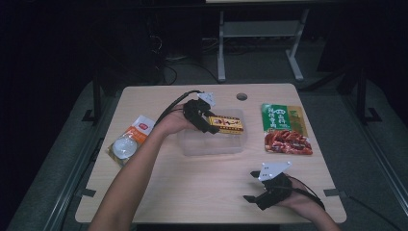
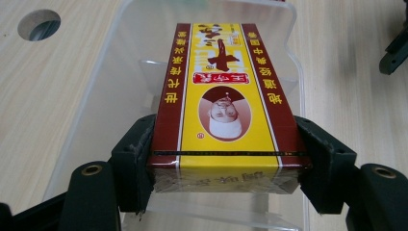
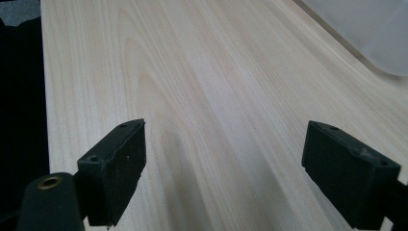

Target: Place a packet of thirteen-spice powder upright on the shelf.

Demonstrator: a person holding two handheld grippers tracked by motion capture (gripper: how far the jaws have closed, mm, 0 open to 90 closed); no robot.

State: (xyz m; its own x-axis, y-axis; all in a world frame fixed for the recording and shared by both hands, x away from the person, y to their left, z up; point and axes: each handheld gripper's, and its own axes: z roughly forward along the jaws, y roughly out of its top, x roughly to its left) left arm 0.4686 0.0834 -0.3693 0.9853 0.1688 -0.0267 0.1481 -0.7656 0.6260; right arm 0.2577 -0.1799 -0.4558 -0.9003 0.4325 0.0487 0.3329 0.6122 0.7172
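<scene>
A yellow and dark red box [image 1: 226, 124] [image 2: 224, 106] with a printed portrait hangs over the clear plastic bin [image 1: 211, 144] [image 2: 110, 82] at the table's middle. My left gripper [image 1: 208, 124] [image 2: 223, 159] is shut on the box's near end, one jaw on each long side. The box is above the bin's opening; whether it touches the bin I cannot tell. My right gripper [image 1: 251, 185] [image 3: 223, 168] rests near the table's front right, jaws wide open over bare wood with nothing between them.
An orange and white packet with a round clear bulge [image 1: 129, 140] lies at the left. A green and red food pouch [image 1: 285, 129] lies at the right. A round cable hole [image 1: 242, 96] [image 2: 39, 24] is near the far edge. The bin's corner [image 3: 370, 29] lies ahead of the right gripper.
</scene>
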